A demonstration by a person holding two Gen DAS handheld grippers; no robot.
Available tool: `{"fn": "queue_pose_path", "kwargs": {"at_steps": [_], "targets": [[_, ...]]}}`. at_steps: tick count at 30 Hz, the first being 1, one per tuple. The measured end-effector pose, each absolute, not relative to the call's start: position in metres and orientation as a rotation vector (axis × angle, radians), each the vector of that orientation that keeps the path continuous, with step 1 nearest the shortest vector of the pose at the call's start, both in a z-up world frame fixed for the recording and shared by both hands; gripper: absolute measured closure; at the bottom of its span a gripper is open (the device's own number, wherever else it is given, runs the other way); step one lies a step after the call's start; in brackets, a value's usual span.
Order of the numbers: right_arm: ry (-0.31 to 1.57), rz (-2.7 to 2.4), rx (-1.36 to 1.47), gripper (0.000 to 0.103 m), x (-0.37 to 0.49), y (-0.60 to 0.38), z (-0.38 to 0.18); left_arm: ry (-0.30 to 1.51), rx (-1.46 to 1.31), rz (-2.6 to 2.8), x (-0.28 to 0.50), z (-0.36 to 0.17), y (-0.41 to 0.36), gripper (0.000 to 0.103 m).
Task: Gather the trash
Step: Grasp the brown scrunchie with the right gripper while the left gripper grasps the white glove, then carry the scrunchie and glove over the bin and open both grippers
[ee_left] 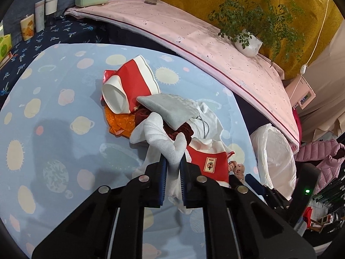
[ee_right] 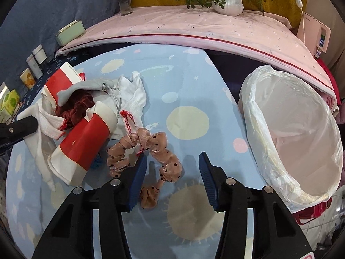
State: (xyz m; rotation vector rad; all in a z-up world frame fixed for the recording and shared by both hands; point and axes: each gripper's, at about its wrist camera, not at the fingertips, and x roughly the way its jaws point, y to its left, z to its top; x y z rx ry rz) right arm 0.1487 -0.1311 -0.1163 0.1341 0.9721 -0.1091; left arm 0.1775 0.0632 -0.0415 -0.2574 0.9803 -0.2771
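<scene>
A heap of litter lies on the light blue planet-print cloth [ee_left: 54, 112]: two red-and-white paper cups [ee_left: 129, 86] [ee_left: 211, 161], a grey pouch [ee_left: 170, 110], a dark red scrunchie [ee_left: 183, 129], an orange wrapper [ee_left: 120, 125] and white knit gloves [ee_left: 163, 138]. My left gripper [ee_left: 173, 161] is shut on a fold of one white glove at the near side of the heap. In the right wrist view my right gripper [ee_right: 172, 157] stands open over a pink dotted scrunchie [ee_right: 166, 164], which lies between the jaws close to the left pad. A bin lined with a white bag [ee_right: 254, 112] stands open to the right.
Behind the cloth runs a pink-covered ledge [ee_right: 194, 28] with a potted plant [ee_right: 228, 2], a glass vase [ee_right: 125, 2] and a pale green box [ee_right: 70, 32]. Jars and cartons [ee_right: 32, 64] line the dark blue strip at far left. A pink jacket [ee_left: 323, 157] lies beyond the bin.
</scene>
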Motion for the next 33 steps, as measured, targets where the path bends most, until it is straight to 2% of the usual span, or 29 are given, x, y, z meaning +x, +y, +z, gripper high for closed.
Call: {"fn": "queue_pose_path", "kwargs": {"at_steps": [3,6,24,33], "targets": [[0.989,-0.095,0.142,0.087,0.15,-0.131,-0.12,0.964,-0.249,-0.272,0.176,-0.035,0.064,0.092],[0.966,-0.084,0.147,0.091,0.146,-0.131,-0.112,0.939,-0.234,-0.272,0.174,-0.025,0.062,0.092],[0.646,-0.108,0.152,0.093,0.125,-0.173,0.034,0.79,-0.154,-0.42,0.164,0.057,-0.006,0.093],[0.563,-0.187,0.157,0.093,0.105,-0.221,0.068,0.747,-0.115,-0.523,0.159,0.086,-0.069,0.093]]}}
